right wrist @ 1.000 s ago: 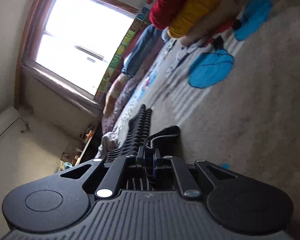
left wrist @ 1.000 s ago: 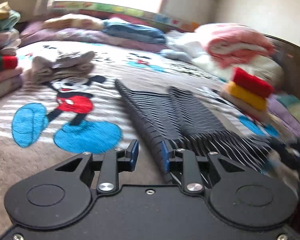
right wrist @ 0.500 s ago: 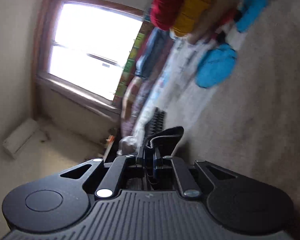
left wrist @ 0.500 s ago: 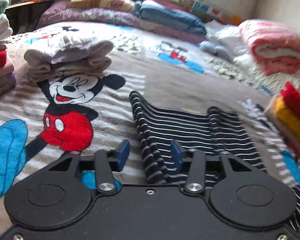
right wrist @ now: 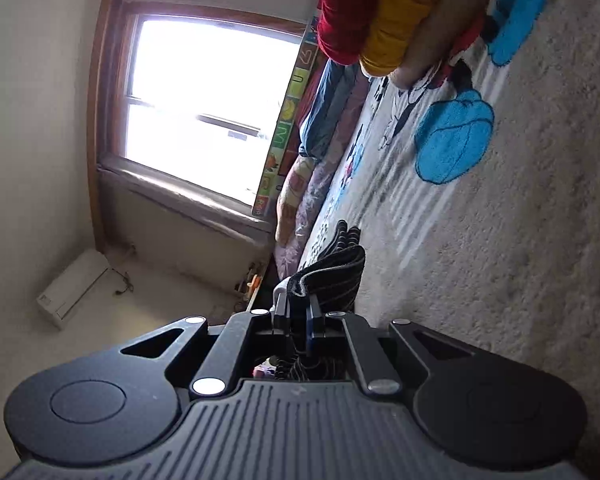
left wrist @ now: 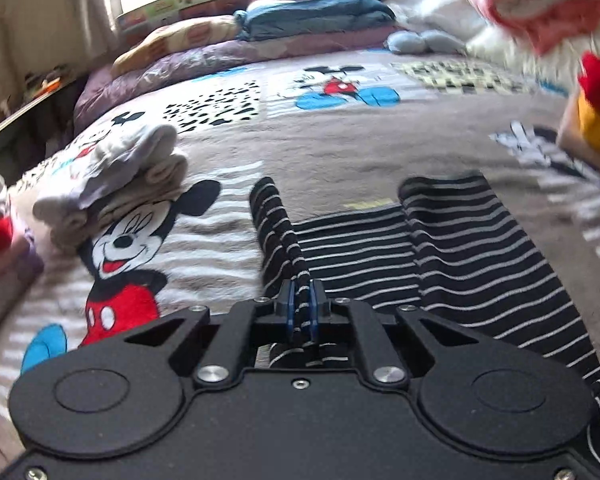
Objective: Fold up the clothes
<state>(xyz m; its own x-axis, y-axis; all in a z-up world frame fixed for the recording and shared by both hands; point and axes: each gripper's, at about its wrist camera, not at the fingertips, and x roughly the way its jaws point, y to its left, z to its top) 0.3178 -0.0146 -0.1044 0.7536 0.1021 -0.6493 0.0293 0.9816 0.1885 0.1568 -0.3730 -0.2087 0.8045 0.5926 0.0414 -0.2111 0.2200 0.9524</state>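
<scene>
A black garment with thin white stripes (left wrist: 440,248) lies spread on the cartoon-mouse blanket (left wrist: 340,148). My left gripper (left wrist: 300,304) is shut on a raised fold along the garment's left edge, the cloth pinched between its blue pads. In the right wrist view, which is rolled sideways, my right gripper (right wrist: 298,312) is shut on another edge of the same striped garment (right wrist: 332,276), whose bunched cloth stands up past the fingertips.
Folded pale clothes (left wrist: 120,184) sit left of the garment. A red, yellow and tan folded stack (left wrist: 596,116) lies at the right, with pink and white bedding (left wrist: 540,4) behind. Pillows (left wrist: 312,20) line the bed's far side under a window (right wrist: 208,108).
My left gripper swung across the bed toward the garment's left edge and closed on its fold. My right gripper kept its grip and rolled a little.
</scene>
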